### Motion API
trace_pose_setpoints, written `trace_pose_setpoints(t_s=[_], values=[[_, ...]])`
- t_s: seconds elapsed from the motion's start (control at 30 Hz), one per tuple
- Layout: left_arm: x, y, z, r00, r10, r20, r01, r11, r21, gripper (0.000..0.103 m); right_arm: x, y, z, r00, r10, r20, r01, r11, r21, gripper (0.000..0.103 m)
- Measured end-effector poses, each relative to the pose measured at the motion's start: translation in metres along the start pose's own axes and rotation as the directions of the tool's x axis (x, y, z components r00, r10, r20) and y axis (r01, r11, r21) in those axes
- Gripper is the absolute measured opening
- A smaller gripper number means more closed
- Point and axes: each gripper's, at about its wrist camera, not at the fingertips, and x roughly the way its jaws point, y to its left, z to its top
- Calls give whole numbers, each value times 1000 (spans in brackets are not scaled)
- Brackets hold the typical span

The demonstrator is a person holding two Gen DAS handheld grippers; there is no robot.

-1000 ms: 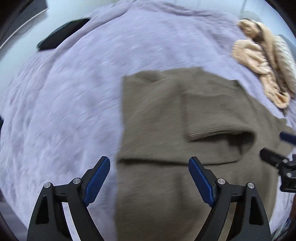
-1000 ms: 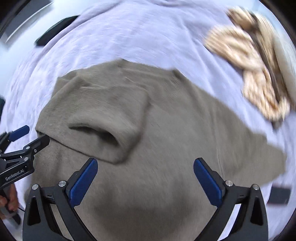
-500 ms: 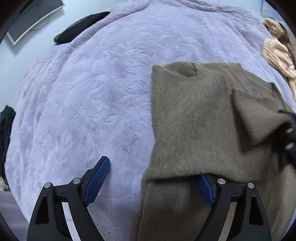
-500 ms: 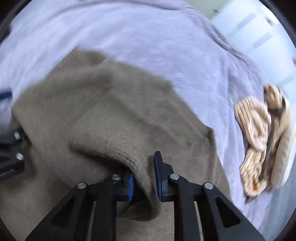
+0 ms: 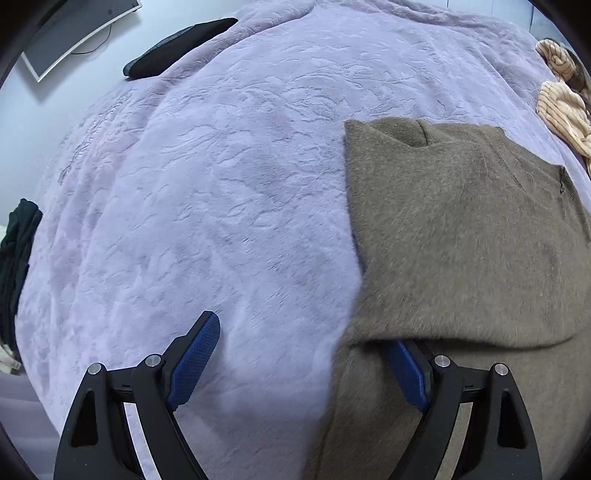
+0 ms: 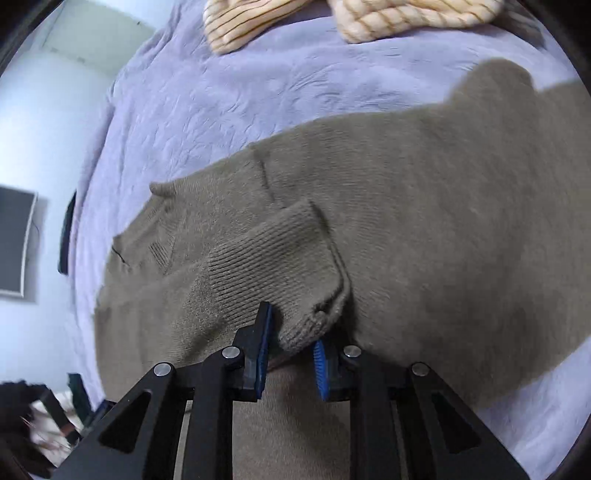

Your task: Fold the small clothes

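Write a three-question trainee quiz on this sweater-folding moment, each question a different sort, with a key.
1. True or false: the left gripper stands wide open, with the edge of the olive sweater lying over one finger.
2. What does the right gripper have between its pads? A) the sweater's ribbed cuff B) the striped beige garment C) the lilac blanket
3. Fill in: the striped garment lies ___ the sweater, not on it.

Key: 1 true; 2 A; 3 apart from.
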Motion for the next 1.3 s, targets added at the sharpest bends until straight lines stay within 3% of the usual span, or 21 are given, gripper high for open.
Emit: trace_pose_setpoints(t_s=[0.07,0.1,0.13,0.27,0.3,0.37,0.4,0.43,0.57,0.67,0.77,0.87,1.03,1.1,1.2,1.3], values=[[-7,11,-5,1000,-7,-21,7,1000,-1,88,-4,-1,-2,1000,25,-17,-25,1000,8,46],[-12,19,-8,999,-26,-31,25,1000,-15,88,-6,-1,-3,997,72,-32,-72,997,17,66],[-17,23,-10,999,-36,-35,35,999,-28,88,-7,-1,-2,995,97,-37,-96,995,23,76],[-27,43,-3,998,-53,-19,51,994,-98,88,-3,3,-2,992,114,-60,-112,993,40,76],[-27,45,0,998,-57,-16,54,992,-116,88,-1,4,-3,992,111,-62,-108,993,51,75],[-20,48,9,997,-72,-19,69,986,-149,88,2,4,-4,993,95,-65,-90,993,79,56],[-19,46,12,996,-92,-16,88,983,-159,88,3,5,-2,994,82,-69,-76,994,83,25],[-18,41,13,993,-114,-11,111,981,-157,88,5,8,0,995,66,-78,-60,995,74,11],[-10,11,14,990,-140,-17,139,989,-59,88,-15,37,10,999,43,-5,-43,993,-108,11],[-1,3,6,988,-150,-45,148,988,-37,88,-20,43,12,999,-35,25,40,974,-223,11],[-6,6,2,985,-160,-60,157,986,-60,88,-5,20,17,994,-113,4,112,976,-187,11],[-19,12,8,989,-148,-23,146,987,-65,88,-3,8,19,996,-93,-1,91,985,-146,10],[-16,16,29,991,-131,13,131,990,-59,88,-15,23,31,991,-120,54,129,969,-213,10],[-7,6,34,993,-121,13,122,992,-18,88,-19,22,41,992,-111,65,122,972,-203,10],[15,-15,30,1000,-22,-7,23,993,118,88,-20,14,45,986,-158,48,164,971,-176,11],[15,-6,28,999,-38,-13,39,996,75,88,-30,4,36,983,-184,27,186,973,-139,16]])
